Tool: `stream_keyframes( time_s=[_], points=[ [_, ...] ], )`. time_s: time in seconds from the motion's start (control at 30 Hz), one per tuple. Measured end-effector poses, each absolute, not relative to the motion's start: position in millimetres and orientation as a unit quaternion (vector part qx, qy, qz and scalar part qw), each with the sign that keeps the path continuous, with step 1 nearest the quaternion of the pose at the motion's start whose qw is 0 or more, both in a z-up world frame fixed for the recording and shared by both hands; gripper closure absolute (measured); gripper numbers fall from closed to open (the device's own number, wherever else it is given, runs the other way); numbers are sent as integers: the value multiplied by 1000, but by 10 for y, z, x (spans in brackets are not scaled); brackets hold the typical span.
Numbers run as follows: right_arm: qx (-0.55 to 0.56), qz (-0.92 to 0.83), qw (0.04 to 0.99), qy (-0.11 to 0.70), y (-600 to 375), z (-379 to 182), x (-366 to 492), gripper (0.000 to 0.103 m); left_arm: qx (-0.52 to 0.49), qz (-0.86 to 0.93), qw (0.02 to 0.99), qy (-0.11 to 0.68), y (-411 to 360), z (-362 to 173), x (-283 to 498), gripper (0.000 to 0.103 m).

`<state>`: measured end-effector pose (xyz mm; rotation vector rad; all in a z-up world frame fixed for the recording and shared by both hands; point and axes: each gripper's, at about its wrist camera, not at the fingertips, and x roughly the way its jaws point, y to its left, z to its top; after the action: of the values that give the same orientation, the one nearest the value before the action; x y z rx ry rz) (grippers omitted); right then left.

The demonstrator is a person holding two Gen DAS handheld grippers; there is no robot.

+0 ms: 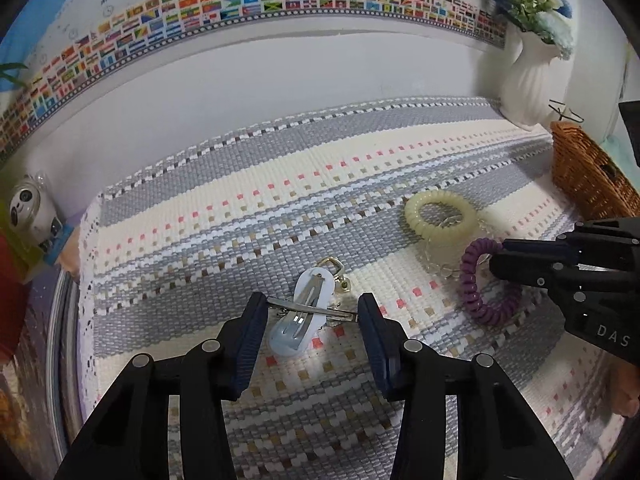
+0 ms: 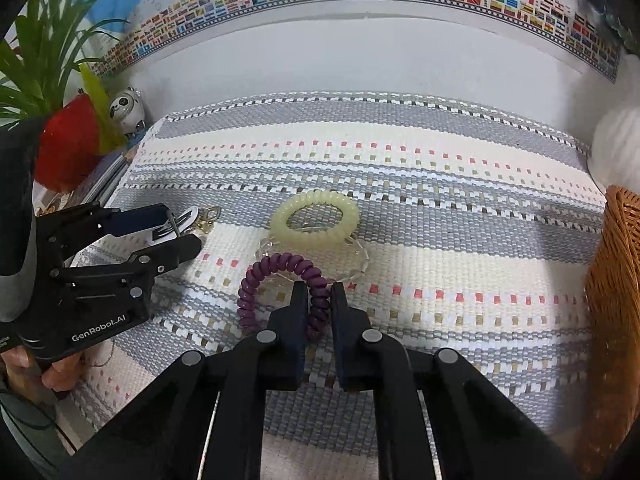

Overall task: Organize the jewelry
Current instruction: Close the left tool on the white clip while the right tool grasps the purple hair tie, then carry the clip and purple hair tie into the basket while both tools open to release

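On the woven striped mat [image 1: 240, 208], my left gripper [image 1: 313, 314] holds a thin silver hairpin [image 1: 320, 309] lengthwise, its two ends pressed against the pads. Under it lies a white snap hair clip [image 1: 288, 336], with a gold clasp [image 1: 334, 264] just beyond. My right gripper [image 2: 320, 296] is shut on the near side of a purple spiral hair tie [image 2: 280, 268]; in the left wrist view the right gripper [image 1: 496, 266] comes in from the right. A pale yellow spiral hair tie [image 2: 316, 220] and a clear bead bracelet [image 2: 362, 258] lie just behind it.
A wicker basket [image 2: 616, 280] stands at the mat's right edge, with a white vase [image 1: 528, 80] of flowers behind it. At the left are a panda figure [image 2: 126, 110] and a red plant pot [image 2: 68, 148]. The wall runs along the mat's far edge.
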<state>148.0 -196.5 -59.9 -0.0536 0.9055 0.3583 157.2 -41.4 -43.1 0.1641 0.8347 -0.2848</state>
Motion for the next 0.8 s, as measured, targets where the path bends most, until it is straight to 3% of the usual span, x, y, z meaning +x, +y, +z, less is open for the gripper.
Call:
stream_keyframes(
  time_s=[0.6, 0.8],
  points=[
    [29, 175, 901, 395, -2360, -155, 980, 90, 67, -179, 909, 369, -455, -272, 1380, 55],
    [22, 151, 913, 378, -2662, 203, 577, 90, 53, -216, 912, 344, -567, 69, 1169, 55]
  ],
)
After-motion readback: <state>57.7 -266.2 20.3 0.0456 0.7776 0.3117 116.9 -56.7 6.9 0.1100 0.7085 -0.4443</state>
